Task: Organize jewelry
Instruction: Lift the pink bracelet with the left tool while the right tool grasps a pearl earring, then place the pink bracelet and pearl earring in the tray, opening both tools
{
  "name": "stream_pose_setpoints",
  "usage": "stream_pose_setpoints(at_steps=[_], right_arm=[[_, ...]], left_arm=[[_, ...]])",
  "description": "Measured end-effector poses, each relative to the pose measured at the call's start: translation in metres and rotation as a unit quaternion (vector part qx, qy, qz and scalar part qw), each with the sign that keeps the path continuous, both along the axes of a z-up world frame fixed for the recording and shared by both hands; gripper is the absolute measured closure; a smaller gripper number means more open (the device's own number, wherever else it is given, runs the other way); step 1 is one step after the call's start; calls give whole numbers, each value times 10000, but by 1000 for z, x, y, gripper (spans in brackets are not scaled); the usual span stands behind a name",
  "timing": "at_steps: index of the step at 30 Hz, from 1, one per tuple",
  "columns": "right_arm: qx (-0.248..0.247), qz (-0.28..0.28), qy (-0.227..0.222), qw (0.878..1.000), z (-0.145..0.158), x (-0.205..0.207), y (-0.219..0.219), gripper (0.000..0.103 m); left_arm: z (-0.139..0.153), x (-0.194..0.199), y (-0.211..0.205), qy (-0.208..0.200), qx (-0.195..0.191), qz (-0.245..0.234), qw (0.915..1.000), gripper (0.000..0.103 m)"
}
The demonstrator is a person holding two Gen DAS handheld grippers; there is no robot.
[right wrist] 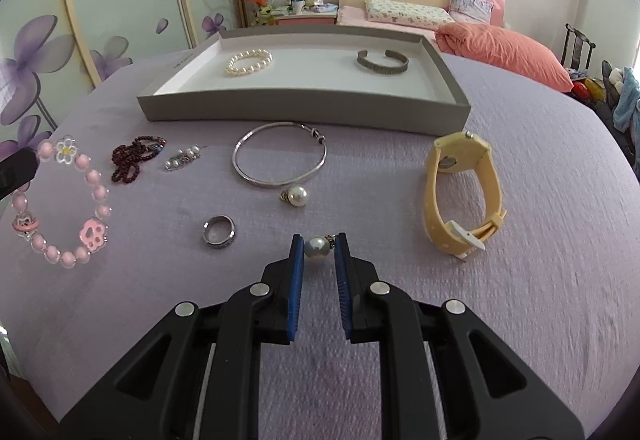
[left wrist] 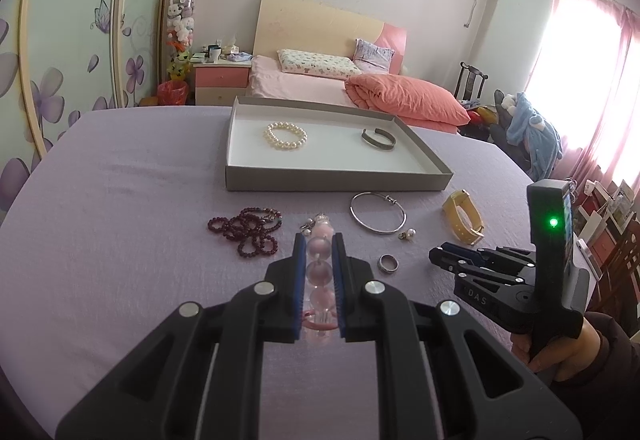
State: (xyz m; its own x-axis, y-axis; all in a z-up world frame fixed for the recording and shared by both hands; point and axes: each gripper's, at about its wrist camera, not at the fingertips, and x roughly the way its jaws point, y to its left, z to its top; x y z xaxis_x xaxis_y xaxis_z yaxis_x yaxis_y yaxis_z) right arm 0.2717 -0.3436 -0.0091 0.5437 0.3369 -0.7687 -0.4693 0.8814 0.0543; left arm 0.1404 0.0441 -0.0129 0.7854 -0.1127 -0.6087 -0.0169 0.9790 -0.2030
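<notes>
Right-wrist view, L to R: pink bead bracelet (right wrist: 64, 208) at left edge, clamped in left gripper (left wrist: 319, 240), fingers closed on its beads. Dark red beads (right wrist: 136, 157), silver bangle (right wrist: 279, 154), ring (right wrist: 219, 231) mid-frame on purple cloth (right wrist: 540, 300). Center: right gripper (right wrist: 319, 246) fingers pinched on pearl earring (right wrist: 317, 248). Yellow watch (right wrist: 460, 196) at right. Gray tray (right wrist: 304, 106) up top w/ pearl bracelet (right wrist: 249, 62) & cuff (right wrist: 383, 62).

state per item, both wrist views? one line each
left gripper: shut on pink bead bracelet
right gripper: shut on pearl earring
tray: open, holds pearl bracelet and cuff bangle
second pearl earring: loose on cloth
silver bangle: flat on cloth
ring: flat
yellow watch: buckled, on its side
</notes>
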Motion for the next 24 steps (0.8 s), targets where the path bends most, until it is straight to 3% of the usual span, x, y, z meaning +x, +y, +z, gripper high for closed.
stream_pose_setpoints(at_steps=[11,24], right_arm=[[428,-53,-728,9964,57,-2,-8,87],[683,-388,-1266,9888,95,51,-1,87]], left_arm=[[23,7,-1,-266,87,32,9996,90],[56,63,8,-456,52,160,9988,90]])
